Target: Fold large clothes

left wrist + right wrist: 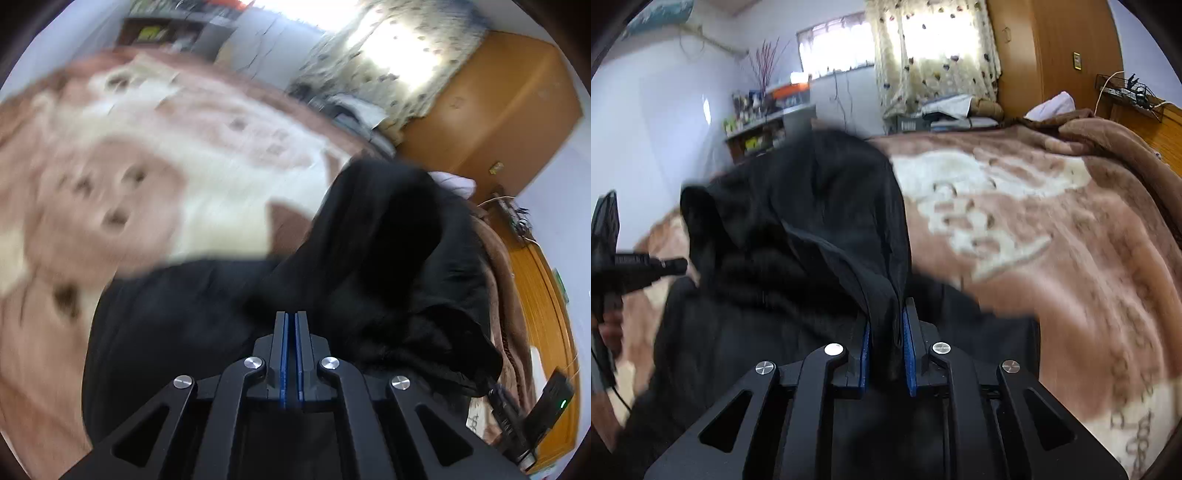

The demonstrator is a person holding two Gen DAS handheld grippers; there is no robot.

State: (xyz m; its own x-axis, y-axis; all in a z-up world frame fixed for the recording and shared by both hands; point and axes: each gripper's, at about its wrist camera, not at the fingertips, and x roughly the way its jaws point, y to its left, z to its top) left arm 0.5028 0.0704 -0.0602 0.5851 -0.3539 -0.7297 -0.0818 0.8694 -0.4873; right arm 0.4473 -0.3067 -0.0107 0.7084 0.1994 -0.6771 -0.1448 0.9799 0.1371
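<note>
The black garment [798, 229] lay on a brown and cream blanket [1052, 258] covering the bed, one part lifted. The right gripper [886, 332] pinched a bunched fold of it between its blue pads [909, 354]. The left gripper [291, 317] had its jaws fully together, with no cloth visible between them.

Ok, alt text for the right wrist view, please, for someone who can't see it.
The right gripper is clamped on a bunched fold of a black garment, lifted above a brown and cream blanket covering a bed. Behind are a curtained window and a wooden wardrobe.
</note>
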